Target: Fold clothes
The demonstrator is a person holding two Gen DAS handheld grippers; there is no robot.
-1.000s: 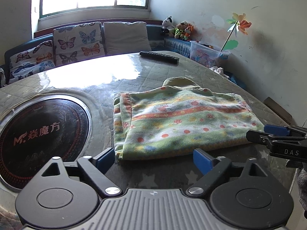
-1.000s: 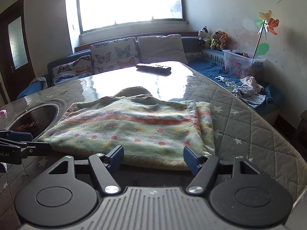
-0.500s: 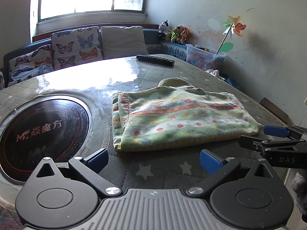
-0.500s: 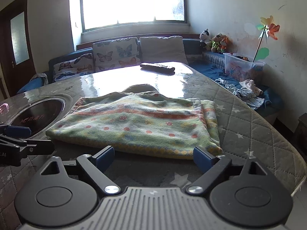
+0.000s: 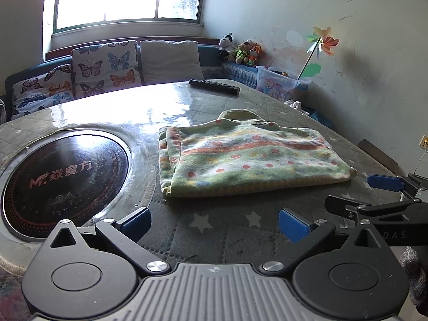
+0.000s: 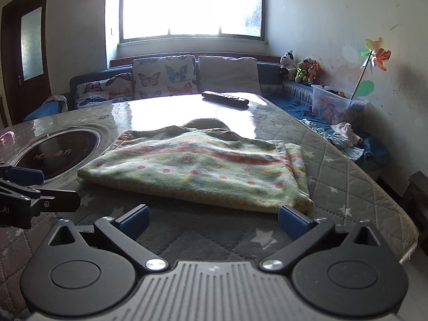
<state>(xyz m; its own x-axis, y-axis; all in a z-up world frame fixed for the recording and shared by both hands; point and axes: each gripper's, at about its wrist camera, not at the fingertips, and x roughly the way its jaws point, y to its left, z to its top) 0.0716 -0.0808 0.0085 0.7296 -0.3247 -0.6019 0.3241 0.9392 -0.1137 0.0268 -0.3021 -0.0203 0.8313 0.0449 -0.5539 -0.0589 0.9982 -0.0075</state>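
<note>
Both tongs backed off vs 1 s ago: left tongs (image 5: 214,220) and right tongs (image 6: 214,218) spread wide, empty, at near desk (image 5: 227,235) edge. Garment (image 5: 246,157) lies flat mid-desk, right of the cooktop (image 5: 61,179), doubled over w/ stacked edges, prob folded, maybe one fold left. Remote (image 5: 214,87) at far edge.

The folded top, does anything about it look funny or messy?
A little. The top is folded flat, but a plain green flap pokes out past its far edge, and on one end the lower layer sticks out unevenly.
</note>
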